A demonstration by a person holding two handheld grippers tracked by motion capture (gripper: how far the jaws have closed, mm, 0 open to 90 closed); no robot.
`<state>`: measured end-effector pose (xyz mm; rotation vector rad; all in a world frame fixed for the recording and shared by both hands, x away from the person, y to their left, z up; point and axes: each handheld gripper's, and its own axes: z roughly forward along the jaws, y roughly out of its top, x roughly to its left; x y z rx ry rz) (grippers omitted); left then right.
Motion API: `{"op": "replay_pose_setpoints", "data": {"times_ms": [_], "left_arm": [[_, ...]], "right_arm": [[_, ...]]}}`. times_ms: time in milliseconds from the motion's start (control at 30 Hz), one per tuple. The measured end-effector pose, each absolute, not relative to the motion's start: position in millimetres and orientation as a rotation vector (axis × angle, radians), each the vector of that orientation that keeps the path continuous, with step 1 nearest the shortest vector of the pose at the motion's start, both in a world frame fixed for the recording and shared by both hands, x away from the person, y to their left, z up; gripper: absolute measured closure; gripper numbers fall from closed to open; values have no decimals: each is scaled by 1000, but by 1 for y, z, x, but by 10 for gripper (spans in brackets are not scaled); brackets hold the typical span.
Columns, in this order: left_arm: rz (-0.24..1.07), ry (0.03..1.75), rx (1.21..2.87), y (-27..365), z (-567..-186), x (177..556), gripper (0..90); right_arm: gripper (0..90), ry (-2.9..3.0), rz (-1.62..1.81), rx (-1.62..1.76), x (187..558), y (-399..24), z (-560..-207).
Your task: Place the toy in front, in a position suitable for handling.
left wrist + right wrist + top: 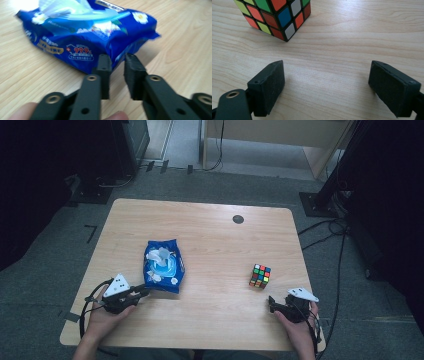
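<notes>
Wooden table (210, 230), seen from above. A blue pack of wet wipes (163, 265) lies left of centre in the high view, its flap up and a white tissue poking out of the top. A colour cube (260, 275) sits right of centre, well apart from the pack. A small dark round spot (238, 219) marks the table's upper right.

Left gripper (142, 293), lower left of the frame, held in the person's left hand (105, 317), tips pointing at the pack's near corner. In the left gripper view the left gripper (117, 67) has its jaws parted by a narrow gap; the corner of the pack (85, 32) sits right at the tips, pads not pressing on it. Picture blurred there, so contact cannot be judged.

Right gripper (272, 303), lower right, in the right hand (300, 330), below the cube and apart from it. In the right gripper view the right gripper (327, 82) stands wide open over bare wood, the cube (275, 16) in the upper left beyond the tips.
</notes>
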<state>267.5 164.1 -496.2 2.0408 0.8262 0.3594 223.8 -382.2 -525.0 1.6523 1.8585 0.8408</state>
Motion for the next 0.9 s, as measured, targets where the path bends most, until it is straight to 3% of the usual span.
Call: {"op": "replay_pose_setpoints", "data": {"times_ms": [133, 200, 233, 367, 900], "left_arm": [[329, 873, 1972, 167, -499, 267, 473], [329, 889, 1962, 168, -499, 268, 438], [330, 901, 1952, 169, -499, 268, 325], [368, 975, 1895, 175, -492, 267, 216], [433, 1112, 1829, 161, -484, 281, 240]], "right_arm": [[165, 1860, 840, 1643, 222, -382, -524], [170, 1858, 836, 1638, 221, -382, -524], [170, 1857, 829, 1634, 221, -381, -524], [170, 1857, 854, 1638, 221, -379, -522], [168, 1835, 825, 1643, 221, -375, -524]]}}
